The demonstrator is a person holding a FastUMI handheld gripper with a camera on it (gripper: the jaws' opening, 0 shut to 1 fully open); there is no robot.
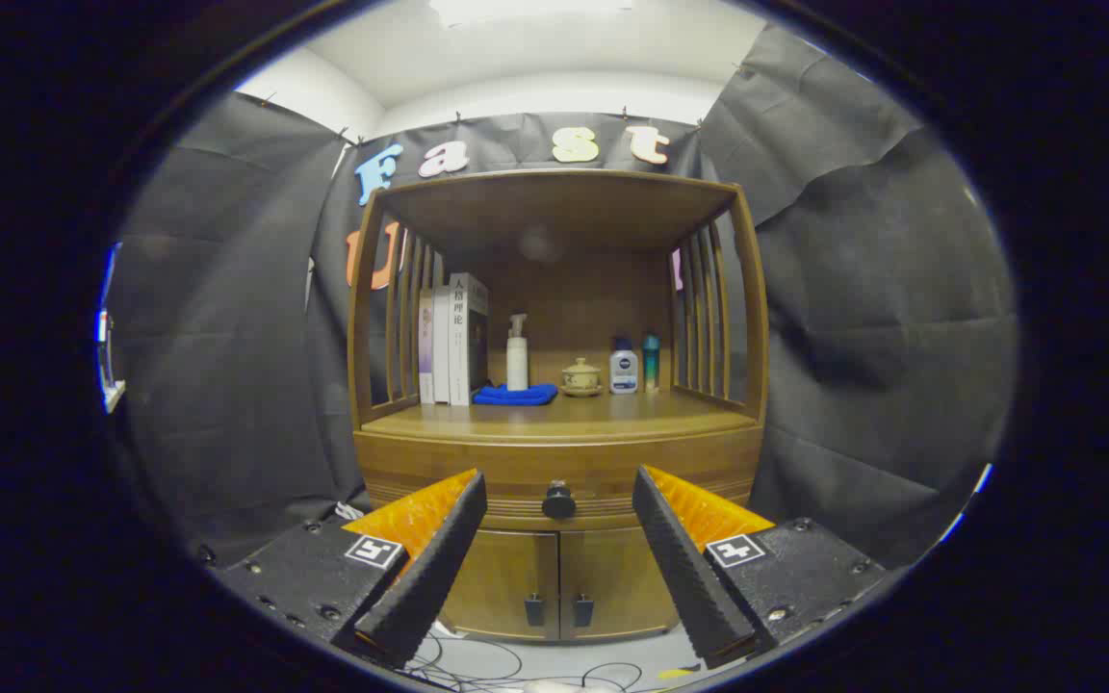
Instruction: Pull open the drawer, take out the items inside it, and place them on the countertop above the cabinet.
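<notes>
The gripper (559, 500) is held open, its two fingers (439, 549) spread wide and nothing gripped between them. Straight ahead, framed in the gap between the fingertips, the dark round knob (558, 500) of the drawer (559, 476) is seen; the fingers are apart from it and no contact is made. The drawer is shut, its front flush with the wooden cabinet (559, 577), so its contents cannot be seen.

Below the drawer, between the fingers, two cabinet doors (559, 582) are closed, each fitted with a small dark handle near the middle seam. Loose cables (477, 664) lie on the pale floor in front of the cabinet, beneath the fingers.

Above and beyond the drawer the worktop (564, 416) of the cabinet is found, roofed and flanked by slatted wooden sides. On it, beyond the left finger, a few upright books (453, 337) are stood against the slats. Just beside them a folded blue cloth (516, 394) is laid, with a white pump bottle (517, 354) behind it. Further along, beyond the gap, a small lidded ceramic pot (581, 377) is set on a saucer; beyond the right finger a white bottle with a dark cap (623, 371) and a slim teal bottle (650, 361) are stood side by side.
</notes>
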